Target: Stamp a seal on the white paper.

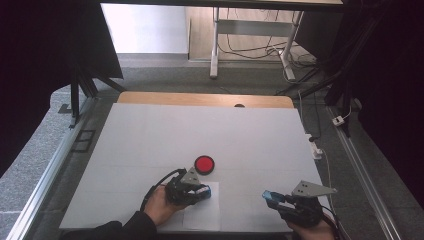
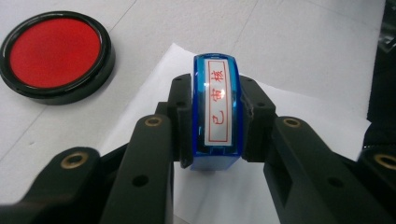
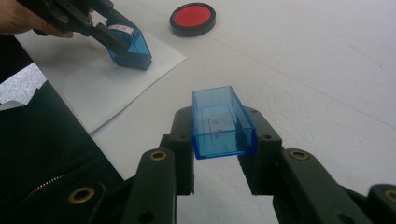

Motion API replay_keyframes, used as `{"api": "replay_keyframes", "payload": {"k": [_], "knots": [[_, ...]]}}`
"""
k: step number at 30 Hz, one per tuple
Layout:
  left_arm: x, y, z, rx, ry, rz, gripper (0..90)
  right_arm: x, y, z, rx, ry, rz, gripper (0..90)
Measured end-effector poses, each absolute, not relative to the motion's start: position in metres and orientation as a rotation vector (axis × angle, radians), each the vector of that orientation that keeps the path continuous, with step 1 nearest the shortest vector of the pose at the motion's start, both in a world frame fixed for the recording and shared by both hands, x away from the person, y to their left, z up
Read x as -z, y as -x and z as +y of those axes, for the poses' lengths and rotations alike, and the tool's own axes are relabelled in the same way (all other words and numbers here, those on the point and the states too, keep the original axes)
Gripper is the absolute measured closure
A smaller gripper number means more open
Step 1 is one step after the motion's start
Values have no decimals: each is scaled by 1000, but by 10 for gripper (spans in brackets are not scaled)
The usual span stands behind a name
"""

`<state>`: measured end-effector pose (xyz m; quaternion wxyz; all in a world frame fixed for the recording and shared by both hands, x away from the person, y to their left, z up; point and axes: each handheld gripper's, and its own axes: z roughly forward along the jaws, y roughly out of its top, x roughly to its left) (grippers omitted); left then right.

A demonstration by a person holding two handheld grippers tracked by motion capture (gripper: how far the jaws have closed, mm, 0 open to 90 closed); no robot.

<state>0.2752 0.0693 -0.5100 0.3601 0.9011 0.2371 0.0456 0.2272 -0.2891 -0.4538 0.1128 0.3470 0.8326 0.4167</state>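
My left gripper (image 1: pixel 202 191) (image 2: pixel 217 116) is shut on a blue stamp (image 2: pixel 217 109) with a white label in red characters. The stamp rests base-down on a white paper sheet (image 1: pixel 202 212) (image 3: pixel 107 79). The right gripper view shows that stamp (image 3: pixel 130 49) from the side, pressed against the paper. My right gripper (image 1: pixel 272 197) (image 3: pixel 224 135) is shut on a clear blue stamp cap (image 3: pixel 222 123), held open side up above the table near the front right. A round black ink pad (image 1: pixel 204 164) (image 2: pixel 55 55) (image 3: pixel 192 18) with a red centre lies just beyond the paper.
A white cover (image 1: pixel 200 140) spreads over the table, whose wooden far edge (image 1: pixel 205 98) shows. A dark sleeve (image 3: pixel 42 154) lies at the front. Black frames and a desk with cables (image 1: pixel 260 45) stand beyond the table.
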Motion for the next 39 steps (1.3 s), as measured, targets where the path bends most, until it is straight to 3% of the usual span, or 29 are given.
{"api": "replay_keyframes", "payload": {"k": [7,26,39], "knots": [[512,-281,73,-56,-2291,643,700,454,-227,-289,-1221,-1019,2443,683],[508,-271,65,-159,-2356,613,701,454,-227,-289,-1214,-1023,2445,683],[511,-280,71,-63,-2307,653,700,454,-227,-288,-1212,-1021,2447,683]]}}
